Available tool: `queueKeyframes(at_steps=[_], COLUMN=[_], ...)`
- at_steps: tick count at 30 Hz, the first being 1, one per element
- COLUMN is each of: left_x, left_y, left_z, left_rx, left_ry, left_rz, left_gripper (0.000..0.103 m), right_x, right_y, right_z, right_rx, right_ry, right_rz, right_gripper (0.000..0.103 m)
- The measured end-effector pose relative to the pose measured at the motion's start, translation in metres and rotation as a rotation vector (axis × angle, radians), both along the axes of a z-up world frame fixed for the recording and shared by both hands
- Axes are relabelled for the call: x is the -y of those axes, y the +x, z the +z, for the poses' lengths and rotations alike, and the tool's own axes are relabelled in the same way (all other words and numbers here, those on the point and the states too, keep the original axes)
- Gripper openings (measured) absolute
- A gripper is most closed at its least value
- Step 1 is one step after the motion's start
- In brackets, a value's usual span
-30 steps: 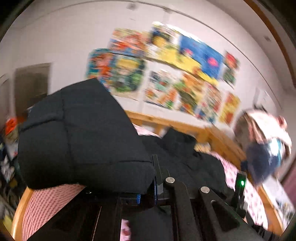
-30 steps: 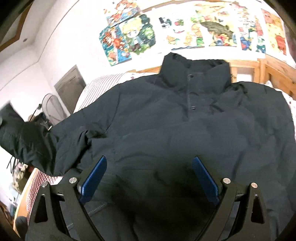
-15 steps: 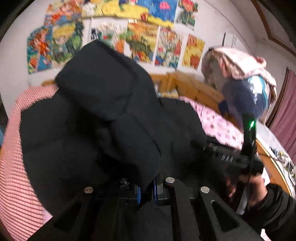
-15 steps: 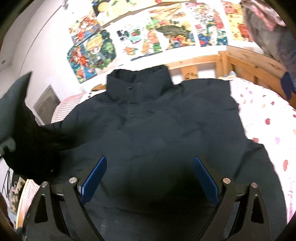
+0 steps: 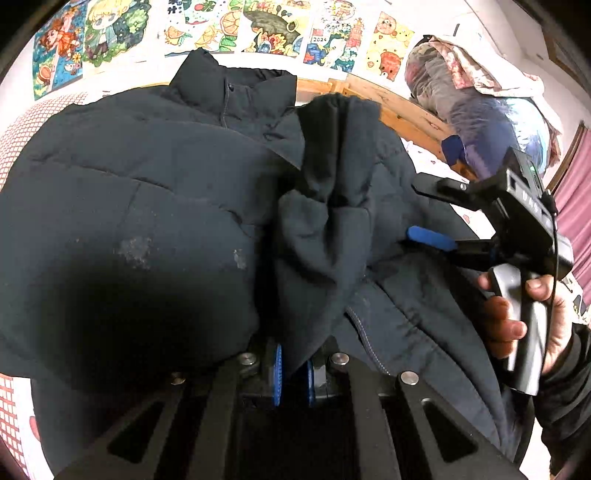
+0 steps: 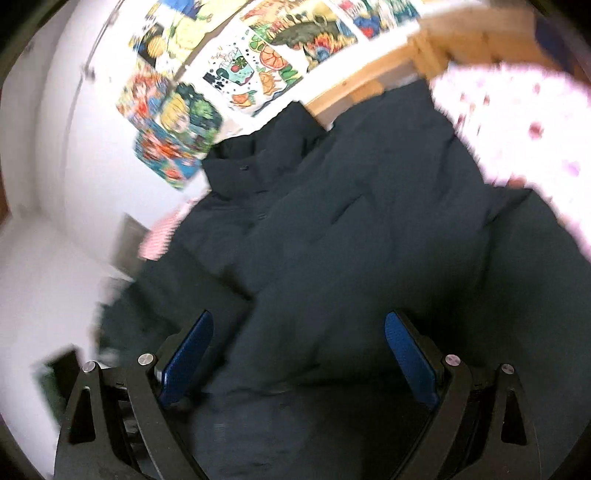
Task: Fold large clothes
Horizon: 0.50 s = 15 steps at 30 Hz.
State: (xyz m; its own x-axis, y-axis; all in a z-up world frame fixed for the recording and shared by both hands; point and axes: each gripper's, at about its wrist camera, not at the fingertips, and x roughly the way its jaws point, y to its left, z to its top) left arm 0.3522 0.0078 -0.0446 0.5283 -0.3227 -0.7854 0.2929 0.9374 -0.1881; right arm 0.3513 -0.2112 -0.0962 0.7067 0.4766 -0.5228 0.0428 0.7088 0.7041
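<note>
Left wrist view: the left gripper points steeply down over a dark padded jacket spread on a bed. Its blue pads are pinched almost together on the jacket's sleeve, which lies folded across the jacket's chest with the cuff toward the far collar. On the right, a hand in a dark sleeve grips the handle of the right gripper, whose two fingers stand wide apart above the jacket's right side with nothing between them. Behind it, a heap of clothes sits on the wooden bed frame, under drawings taped to the wall.

Right wrist view: blurred and tilted. The right gripper's blue pads stand wide apart, near the jacket, gripping nothing. The collar lies far, by the headboard. Only this view shows the spotted sheet at far right.
</note>
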Motion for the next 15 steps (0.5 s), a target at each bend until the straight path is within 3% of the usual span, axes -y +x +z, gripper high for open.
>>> queueKeyframes(at_steps=[5, 15], left_x=[0.002, 0.005], left_y=[-0.005, -0.008], left_z=[-0.002, 0.0], left_rx=[0.014, 0.029], left_ry=[-0.007, -0.036], left_rz=[-0.02, -0.08], left_gripper=[0.013, 0.027], right_x=[-0.018, -0.044], right_y=[0.013, 0.022], right_z=[-0.017, -0.015], right_rx=[-0.052, -0.005], right_ry=[0.182, 0.464], right_rz=[0.041, 0.083], right_gripper=[0.092, 0.092])
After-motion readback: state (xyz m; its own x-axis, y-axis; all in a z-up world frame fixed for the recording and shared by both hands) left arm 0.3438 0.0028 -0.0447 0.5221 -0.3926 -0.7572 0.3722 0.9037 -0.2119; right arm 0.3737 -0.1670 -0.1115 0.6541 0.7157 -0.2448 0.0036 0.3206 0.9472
